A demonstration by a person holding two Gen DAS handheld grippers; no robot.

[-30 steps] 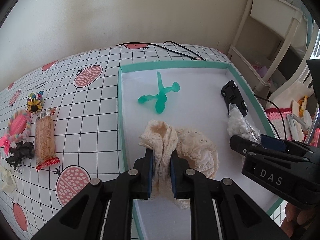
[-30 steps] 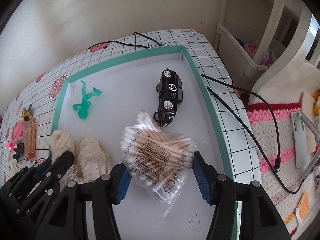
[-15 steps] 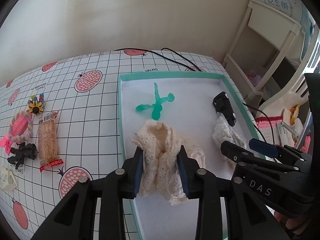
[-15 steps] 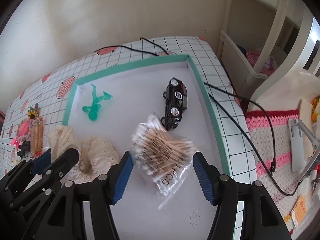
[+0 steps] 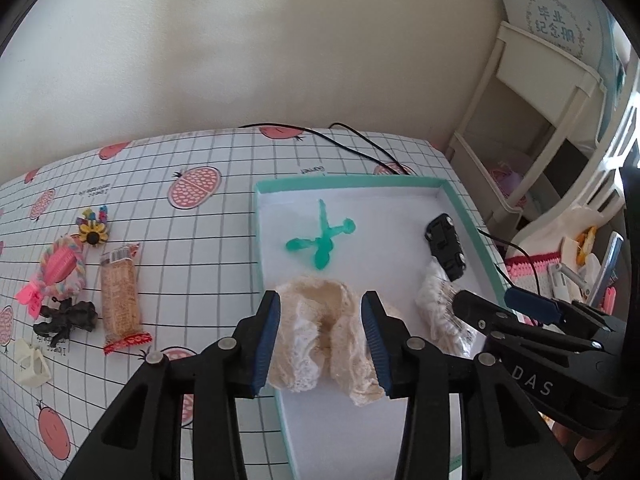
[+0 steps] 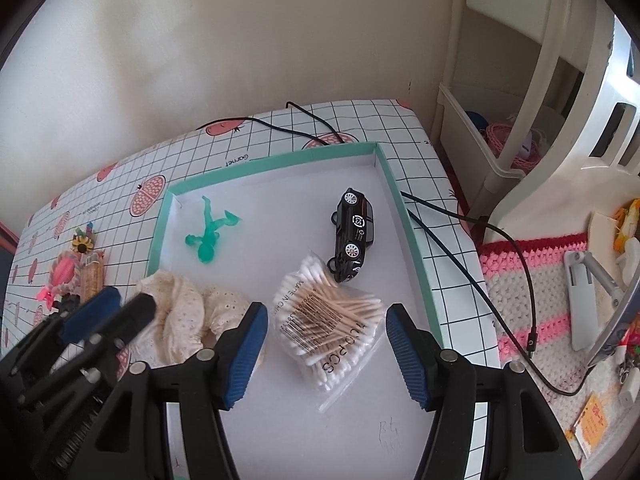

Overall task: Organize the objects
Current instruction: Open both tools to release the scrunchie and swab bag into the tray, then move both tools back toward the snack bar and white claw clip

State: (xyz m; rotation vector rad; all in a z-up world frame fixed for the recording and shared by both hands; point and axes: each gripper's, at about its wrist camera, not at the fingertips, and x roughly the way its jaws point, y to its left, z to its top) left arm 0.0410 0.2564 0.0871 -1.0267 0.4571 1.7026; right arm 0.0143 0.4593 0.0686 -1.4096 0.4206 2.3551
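My left hand-held gripper (image 5: 322, 336) has its blue-padded jaws spread wide, gripping nothing. My right hand-held gripper (image 6: 324, 354) is spread wide too, also empty. They sit side by side, the left possibly slightly lower.

Home rm: fruit-print tablecloth (image 5: 208, 216), white shelf unit (image 5: 552, 92), crochet mat (image 6: 532, 280).

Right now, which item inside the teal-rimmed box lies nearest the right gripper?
The bag of cotton swabs, just ahead of the right gripper; the toy car and green figure lie farther back.
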